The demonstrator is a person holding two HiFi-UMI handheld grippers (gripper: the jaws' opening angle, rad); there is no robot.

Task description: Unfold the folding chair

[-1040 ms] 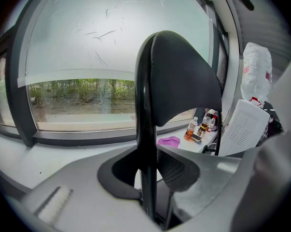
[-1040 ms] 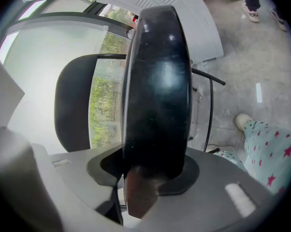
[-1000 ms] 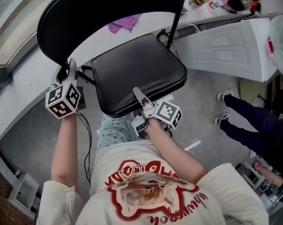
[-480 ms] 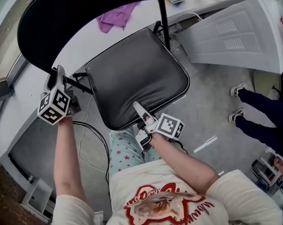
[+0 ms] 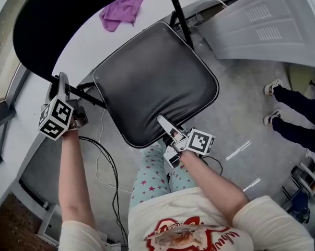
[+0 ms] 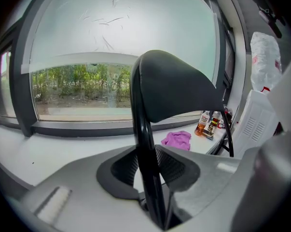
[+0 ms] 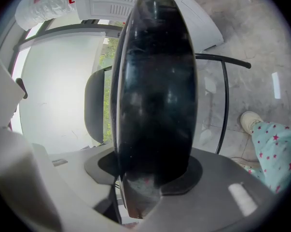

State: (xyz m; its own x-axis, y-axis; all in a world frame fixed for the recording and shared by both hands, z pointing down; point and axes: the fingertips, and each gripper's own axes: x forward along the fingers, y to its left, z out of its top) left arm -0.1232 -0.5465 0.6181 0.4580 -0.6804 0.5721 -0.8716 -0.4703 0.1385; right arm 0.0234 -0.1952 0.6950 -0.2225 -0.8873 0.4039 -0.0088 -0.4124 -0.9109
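Note:
A black folding chair stands open in front of me, its padded seat [image 5: 154, 80] level and its curved backrest [image 5: 58, 20] at the upper left. My left gripper [image 5: 60, 85] is shut on the black frame tube [image 6: 146, 163] below the backrest [image 6: 176, 88]. My right gripper [image 5: 165, 124] is shut on the seat's front edge, and the seat [image 7: 155, 91] fills the middle of the right gripper view, seen edge-on between the jaws.
A white counter [image 5: 89, 38] under a window carries a purple cloth [image 5: 118, 12] and some bottles [image 6: 208, 124]. A white appliance [image 5: 272, 25] lies at the upper right. Black cables [image 5: 102, 161] run over the grey floor. Another person's legs [image 5: 295, 119] show at the right.
The seat has swung further down and away from the backrest, so the chair stands wider open. Both grippers keep their hold, the right one now lower and further right.

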